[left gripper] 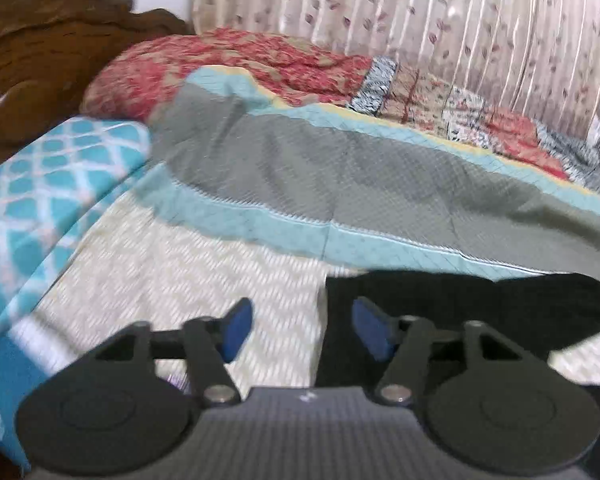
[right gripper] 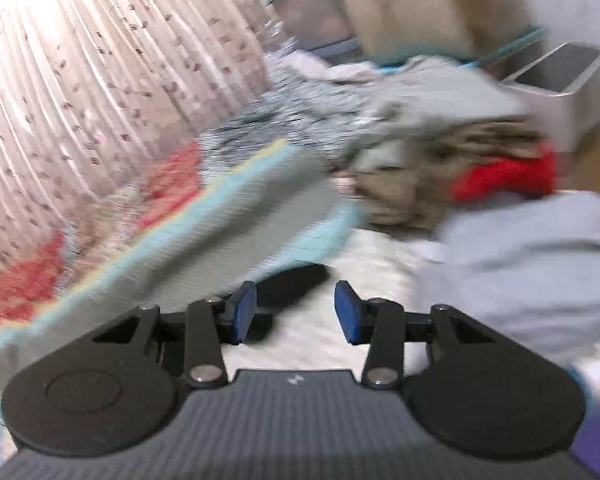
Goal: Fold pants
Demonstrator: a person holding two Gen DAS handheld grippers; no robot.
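The black pants [left gripper: 472, 304] lie flat on the cream patterned bedsheet [left gripper: 180, 280], at the lower right of the left wrist view. My left gripper [left gripper: 302, 330] hovers over their left edge, open, with nothing pinched between its blue pads [left gripper: 236, 330]. In the blurred right wrist view only a small dark end of the pants [right gripper: 296, 278] shows on the sheet, just beyond the fingertips. My right gripper [right gripper: 296, 312] is open too and holds nothing.
A grey quilt with teal border [left gripper: 340, 184] lies behind the pants. A teal lattice pillow [left gripper: 48, 192], a red floral pillow [left gripper: 220, 64] and a carved wooden headboard [left gripper: 32, 48] are at left. Curtains [left gripper: 420, 20] hang behind. A clothes pile [right gripper: 440, 152], light blue cloth [right gripper: 532, 256] and white bin [right gripper: 560, 76] sit right.
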